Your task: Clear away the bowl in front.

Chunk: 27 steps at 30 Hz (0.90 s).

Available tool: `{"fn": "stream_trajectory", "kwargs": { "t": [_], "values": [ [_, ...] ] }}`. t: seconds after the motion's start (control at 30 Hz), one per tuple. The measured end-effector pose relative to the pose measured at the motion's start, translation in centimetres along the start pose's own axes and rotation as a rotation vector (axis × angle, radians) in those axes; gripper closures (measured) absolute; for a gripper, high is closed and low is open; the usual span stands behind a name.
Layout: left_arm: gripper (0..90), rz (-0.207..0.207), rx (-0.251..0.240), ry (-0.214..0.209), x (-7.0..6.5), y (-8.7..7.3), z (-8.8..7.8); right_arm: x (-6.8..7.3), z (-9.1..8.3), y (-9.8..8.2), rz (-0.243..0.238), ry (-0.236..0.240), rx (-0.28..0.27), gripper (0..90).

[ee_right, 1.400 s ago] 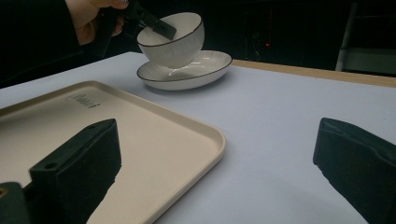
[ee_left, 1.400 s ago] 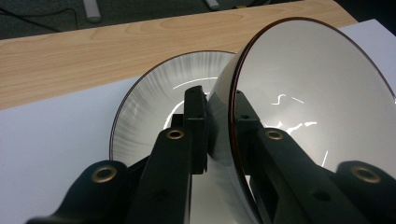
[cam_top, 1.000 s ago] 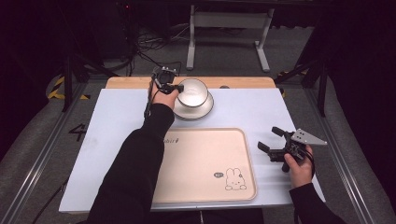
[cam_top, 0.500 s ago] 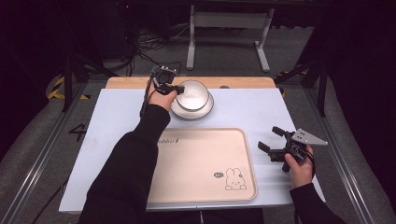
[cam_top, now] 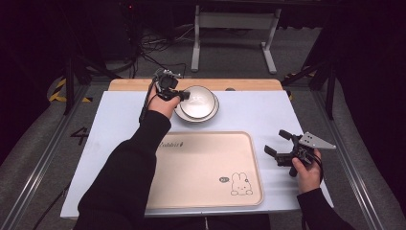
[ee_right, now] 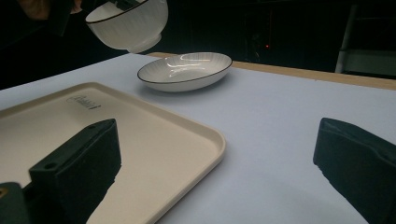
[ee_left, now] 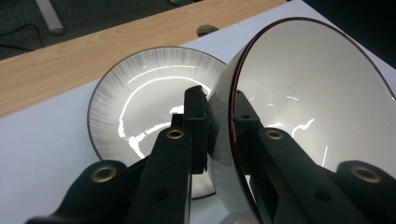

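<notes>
Clamping the rim of a white ribbed ceramic bowl with a dark edge line (ee_left: 308, 107), the left gripper (ee_left: 219, 121) has one jaw inside and one outside the wall; in the right gripper view the bowl (ee_right: 128, 23) hangs tilted in the air above a shallow white ribbed plate (ee_right: 186, 70) near the table's far edge. The right gripper (cam_top: 280, 143) rests near the right edge, jaws apart and empty, just beside a beige rectangular plastic tray (cam_top: 201, 167).
</notes>
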<state>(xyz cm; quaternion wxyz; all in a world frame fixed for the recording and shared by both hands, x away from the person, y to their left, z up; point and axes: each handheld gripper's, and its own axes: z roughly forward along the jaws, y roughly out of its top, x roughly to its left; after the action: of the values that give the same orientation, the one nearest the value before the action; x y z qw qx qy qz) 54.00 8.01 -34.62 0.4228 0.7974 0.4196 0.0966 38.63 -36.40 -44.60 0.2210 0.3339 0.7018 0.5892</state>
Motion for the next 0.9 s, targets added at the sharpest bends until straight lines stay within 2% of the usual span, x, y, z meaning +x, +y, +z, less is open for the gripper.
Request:
{"fn": "stream_trajectory", "kwargs": {
  "t": [0.53,0.63,0.7,0.73,0.9],
  "values": [
    [81.3,0.078,0.036,-0.104,-2.2,-1.2,-2.5,0.1,0.0,0.0,-0.003,0.002,0.001,1.2],
    [81.3,0.081,0.036,-0.117,-2.5,-1.4,-2.8,0.1,0.1,0.1,-0.007,0.001,0.001,1.2],
    [81.3,0.094,0.04,-0.122,-2.8,-1.4,-3.1,0.2,0.0,0.1,-0.007,0.001,0.0,1.1],
    [81.3,0.115,0.051,-0.119,-2.9,-1.5,-3.3,0.2,0.0,0.1,-0.005,0.002,0.0,1.2],
    [81.3,0.14,0.069,-0.144,-3.6,-2.0,-3.9,0.2,0.0,0.1,-0.008,0.002,0.002,1.2]
  ]
}}
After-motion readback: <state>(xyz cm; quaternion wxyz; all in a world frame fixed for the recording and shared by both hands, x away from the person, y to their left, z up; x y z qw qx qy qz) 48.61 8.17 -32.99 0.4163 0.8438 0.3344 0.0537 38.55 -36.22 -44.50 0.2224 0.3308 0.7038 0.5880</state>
